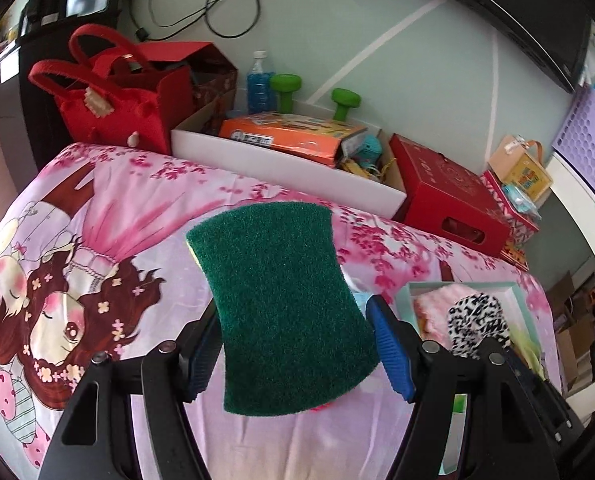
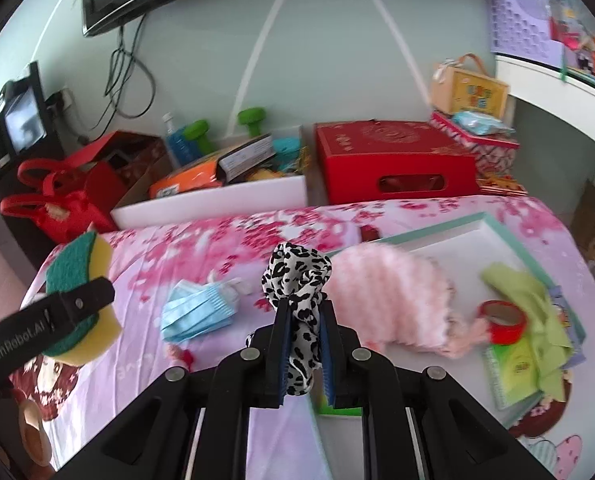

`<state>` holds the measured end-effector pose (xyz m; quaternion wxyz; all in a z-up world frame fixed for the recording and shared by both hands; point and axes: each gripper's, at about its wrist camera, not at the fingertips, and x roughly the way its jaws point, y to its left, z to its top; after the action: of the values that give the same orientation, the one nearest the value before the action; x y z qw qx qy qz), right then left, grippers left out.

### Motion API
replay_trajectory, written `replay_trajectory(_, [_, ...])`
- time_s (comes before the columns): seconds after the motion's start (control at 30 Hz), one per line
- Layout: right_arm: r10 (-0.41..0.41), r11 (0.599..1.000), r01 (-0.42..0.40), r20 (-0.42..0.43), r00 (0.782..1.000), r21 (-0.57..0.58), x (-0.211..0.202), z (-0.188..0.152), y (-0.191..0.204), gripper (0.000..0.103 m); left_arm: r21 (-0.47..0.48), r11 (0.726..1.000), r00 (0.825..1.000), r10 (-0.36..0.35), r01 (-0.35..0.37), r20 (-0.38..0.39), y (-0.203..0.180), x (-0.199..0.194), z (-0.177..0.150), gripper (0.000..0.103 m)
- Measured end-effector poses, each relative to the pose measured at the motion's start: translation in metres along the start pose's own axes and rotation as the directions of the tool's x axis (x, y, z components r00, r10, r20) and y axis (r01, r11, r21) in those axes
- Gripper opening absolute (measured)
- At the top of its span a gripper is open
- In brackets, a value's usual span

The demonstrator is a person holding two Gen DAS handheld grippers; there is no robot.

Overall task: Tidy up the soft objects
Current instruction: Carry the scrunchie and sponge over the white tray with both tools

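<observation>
The left gripper (image 1: pixel 293 344) pinches the sponge (image 1: pixel 281 304) above the bed (image 1: pixel 137 208). The right gripper (image 2: pixel 303 344) is closed on the scrunchie (image 2: pixel 297 280), near the tray (image 2: pixel 477 240). Both are soft, so a loose grip may let them slip.

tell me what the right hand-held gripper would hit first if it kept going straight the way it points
Probably the fluffy pink cloth at the tray's near edge, just beyond the leopard-print scrunchie held by the right hand-held gripper; depth is unclear.

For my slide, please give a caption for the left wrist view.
Left claw holds a green sponge above the pink bedsheet.
</observation>
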<state>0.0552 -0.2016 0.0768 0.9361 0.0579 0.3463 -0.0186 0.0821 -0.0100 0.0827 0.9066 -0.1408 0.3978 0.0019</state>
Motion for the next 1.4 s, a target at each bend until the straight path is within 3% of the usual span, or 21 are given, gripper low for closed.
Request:
replay_trajectory(0.23, [-0.055,0.996,0.054,0.009,0.998,0.075,-0.006,0.003,-0.038,0.014,0.08,0.993,0.996,-0.082,0.084,-0.032,-0.047,0.003,-0.009,0.071])
replay_trajectory(0.63, [-0.208,0.96,0.204,0.003,0.978,0.191,-0.01,0.006,-0.119,0.014,0.212,0.947,0.967,-0.22,0.243,-0.126,-0.127,0.027,-0.034,0.071])
replay_trajectory(0.97, [-0.259,0.941,0.254,-0.008,0.966,0.224,-0.004,0.003,-0.148,0.014,0.304,0.909,0.952,-0.231,0.284,-0.2,-0.167,0.058,-0.057,0.072])
replay_trajectory(1.4, [-0.258,0.943,0.252,-0.001,0.966,0.218,0.001,0.004,-0.148,0.015,0.371,0.881,0.953,-0.236,0.293,-0.191,-0.183,0.065,-0.064,0.074])
